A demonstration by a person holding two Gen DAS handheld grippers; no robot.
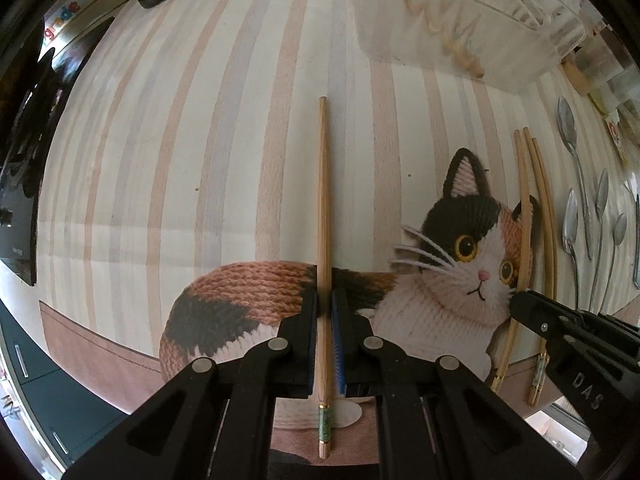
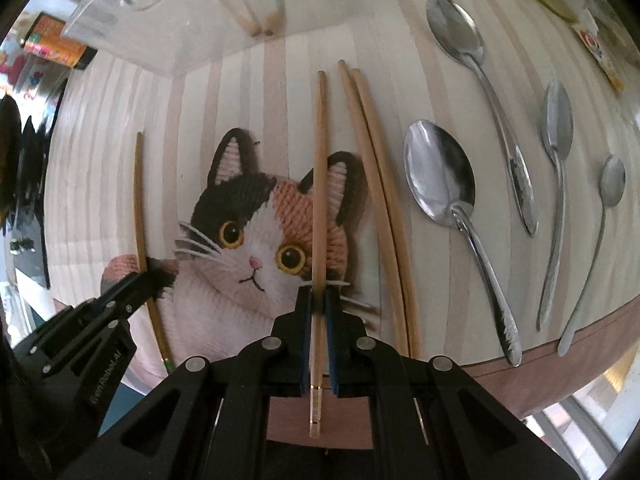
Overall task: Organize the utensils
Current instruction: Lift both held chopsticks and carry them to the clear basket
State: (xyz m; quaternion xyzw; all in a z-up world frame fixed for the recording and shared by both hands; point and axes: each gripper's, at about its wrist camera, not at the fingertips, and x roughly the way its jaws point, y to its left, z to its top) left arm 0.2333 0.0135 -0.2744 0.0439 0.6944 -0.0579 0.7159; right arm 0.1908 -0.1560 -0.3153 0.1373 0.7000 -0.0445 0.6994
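Each gripper [image 1: 324, 304] [image 2: 319, 300] clamps one chopstick [image 1: 322, 200] [image 2: 319, 184].

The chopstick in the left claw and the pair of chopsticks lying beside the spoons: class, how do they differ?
1. The held chopstick is clamped between the left claw; the loose pair lies free on the cat-print mat.
2. The held chopstick is single and alone; the loose pair lies side by side, touching.
Shared: all are light wooden sticks pointing toward the clear container.
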